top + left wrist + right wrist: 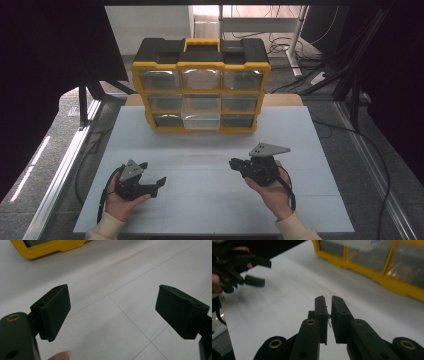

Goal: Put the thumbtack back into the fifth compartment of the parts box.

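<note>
A thin small object [328, 321], too small to identify, is pinched between the nearly closed jaws of the right gripper [327, 315] above the white table [210, 200]. The left gripper [112, 312] is spread wide and holds nothing. The yellow drawer organizer [201, 85] stands well beyond both.

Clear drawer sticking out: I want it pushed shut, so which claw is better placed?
Probably the right claw: it sits nearer the drawer, jaws almost closed, while the left claw is farther back and wide open.
</note>
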{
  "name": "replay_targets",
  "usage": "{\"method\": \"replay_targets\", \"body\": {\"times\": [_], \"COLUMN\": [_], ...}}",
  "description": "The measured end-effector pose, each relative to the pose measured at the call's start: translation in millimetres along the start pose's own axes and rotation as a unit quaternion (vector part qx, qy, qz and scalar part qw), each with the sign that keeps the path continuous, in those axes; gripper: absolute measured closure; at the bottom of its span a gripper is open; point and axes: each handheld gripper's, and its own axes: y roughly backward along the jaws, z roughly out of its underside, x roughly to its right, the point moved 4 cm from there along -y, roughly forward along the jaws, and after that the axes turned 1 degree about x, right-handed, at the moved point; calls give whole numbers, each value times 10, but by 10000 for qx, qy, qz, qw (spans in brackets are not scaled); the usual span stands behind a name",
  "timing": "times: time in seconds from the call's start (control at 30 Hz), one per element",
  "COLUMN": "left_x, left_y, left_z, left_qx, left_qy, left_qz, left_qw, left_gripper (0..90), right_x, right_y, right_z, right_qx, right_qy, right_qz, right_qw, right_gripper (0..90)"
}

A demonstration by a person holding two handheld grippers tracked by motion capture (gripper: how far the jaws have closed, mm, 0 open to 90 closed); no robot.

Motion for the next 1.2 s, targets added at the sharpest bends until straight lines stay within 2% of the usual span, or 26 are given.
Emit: {"method": "replay_targets", "body": {"times": [0.13,0.37,0.8,1.2], "left_x": [-6,-14,-16,-28], "left_y": [2,2,12,9], "left_z": [-1,-1,-5,-1], "left_qx": [7,9,22,-2], "left_qy": [-8,-2,-16,-15], "left_qz": [-1,0,5,16], "left_qw": [10000,10000,10000,10000], "left_gripper": [130,130,133,131], "right_x": [59,149,291,359], "right_y": [44,35,-213,-385], "right_z": [-217,-493,-848,-1216], "right_qx": [204,369,401,424], "right_qy": [4,-18,7,171], "right_qz": [51,90,161,259], "right_qw": [9998,9993,9991,9986], "right_gripper": [835,835,835,835]}}
